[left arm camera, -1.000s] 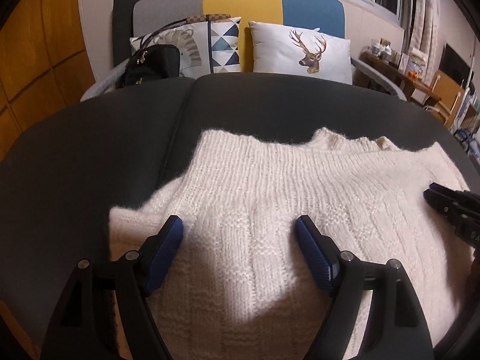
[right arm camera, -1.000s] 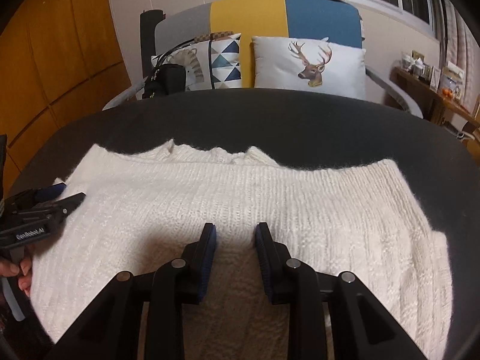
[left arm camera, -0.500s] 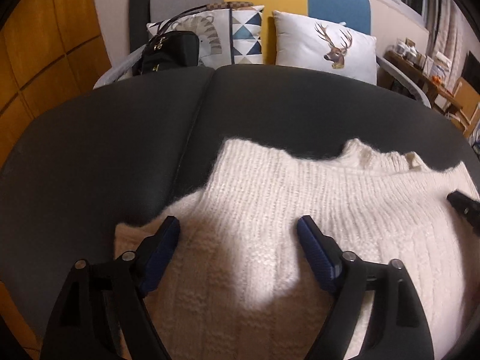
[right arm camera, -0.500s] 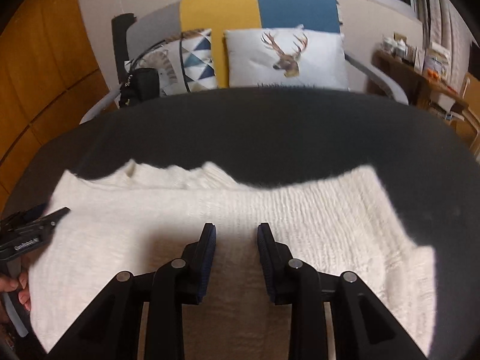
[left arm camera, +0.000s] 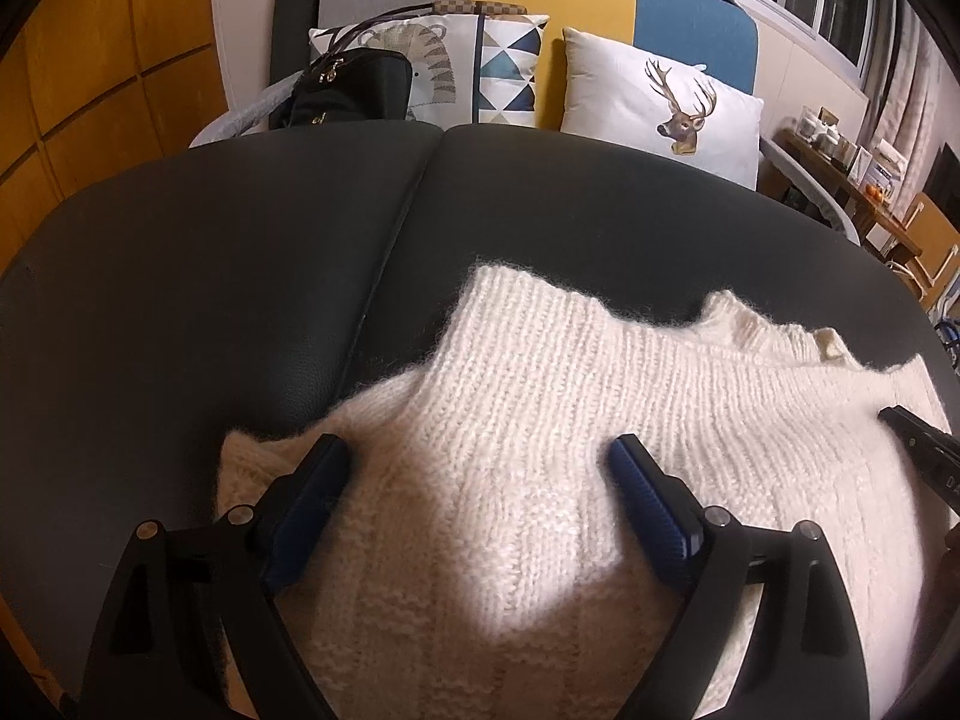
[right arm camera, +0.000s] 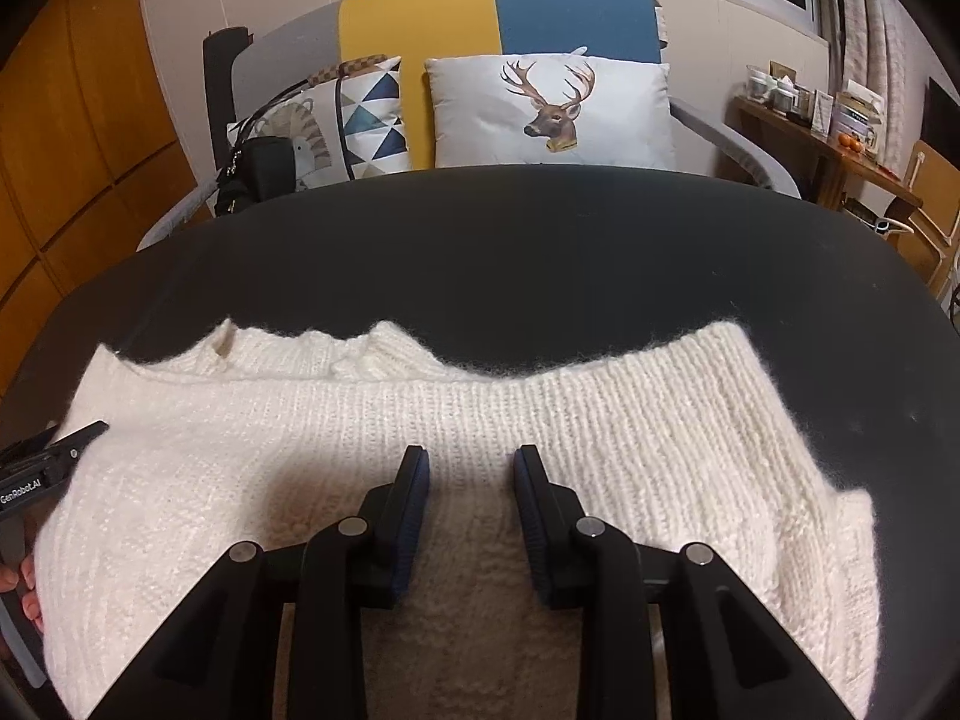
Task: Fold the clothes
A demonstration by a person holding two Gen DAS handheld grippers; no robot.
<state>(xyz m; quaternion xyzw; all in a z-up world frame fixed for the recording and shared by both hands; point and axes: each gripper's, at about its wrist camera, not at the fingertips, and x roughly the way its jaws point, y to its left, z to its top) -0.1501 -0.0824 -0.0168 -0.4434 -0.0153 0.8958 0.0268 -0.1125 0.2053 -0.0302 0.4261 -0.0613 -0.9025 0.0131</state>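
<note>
left hand-held gripper [left arm camera: 474,468] opening over white sweater [left arm camera: 540,420]; right hand-held gripper [right arm camera: 471,468] half-spread, grip unclear (sweater's near edge cut off).

A cream-white ribbed knit sweater [right arm camera: 540,420] lies on a black surface [right arm camera: 510,252]. Behind it the sofa back [right arm camera: 498,6] runs in grey, yellow and blue panels, with one white cushion [right arm camera: 552,114] printed with a brown deer head and another cushion [left arm camera: 504,66] patterned in blue, teal and white triangles beside a black handbag [left arm camera: 354,90]. The wall panels [left arm camera: 90,78] are orange-brown wood, and the gripper pads [right arm camera: 414,510] are dark blue on black frames.
</note>
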